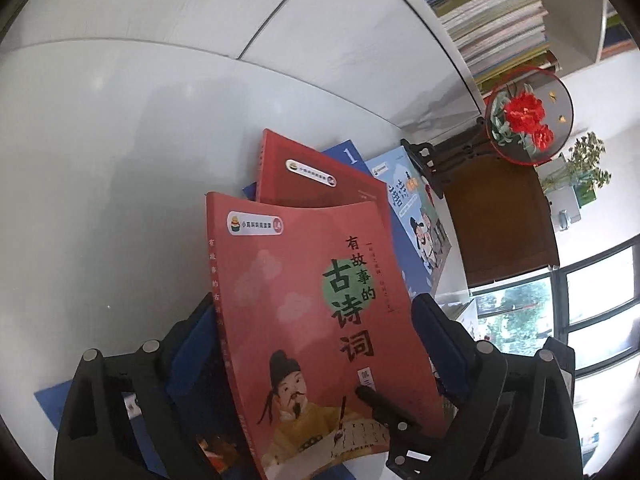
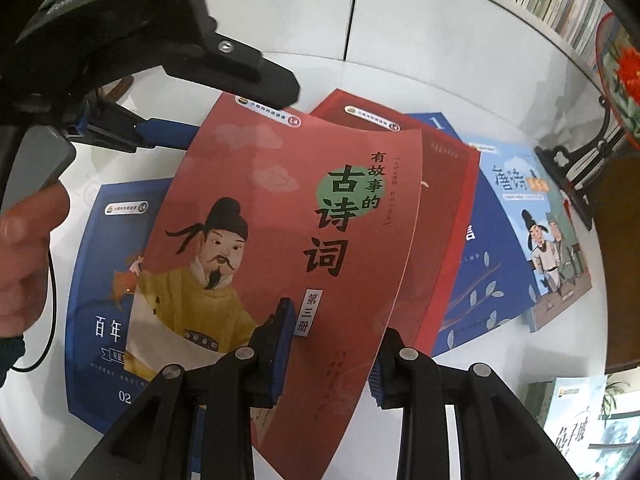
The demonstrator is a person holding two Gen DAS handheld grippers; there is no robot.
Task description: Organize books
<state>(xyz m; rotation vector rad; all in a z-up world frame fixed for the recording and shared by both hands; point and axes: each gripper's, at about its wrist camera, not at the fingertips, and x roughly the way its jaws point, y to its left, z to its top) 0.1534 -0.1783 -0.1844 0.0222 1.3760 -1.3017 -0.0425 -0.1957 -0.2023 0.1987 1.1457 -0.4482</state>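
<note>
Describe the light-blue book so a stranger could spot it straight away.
On the white table, books lie fanned in a row. The light-blue book is the last on the right, beside the black stand. Unlike its dark blue and red neighbours, its cover shows cartoon robed figures.

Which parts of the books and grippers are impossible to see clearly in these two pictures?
- Second red paperback, both views: the raised red poetry paperback covers its title.
- Dark blue book, right wrist view: title partly hidden by that paperback.
- Right gripper: lower finger behind the cover.
- Shelf book spines: too small to read.
</note>
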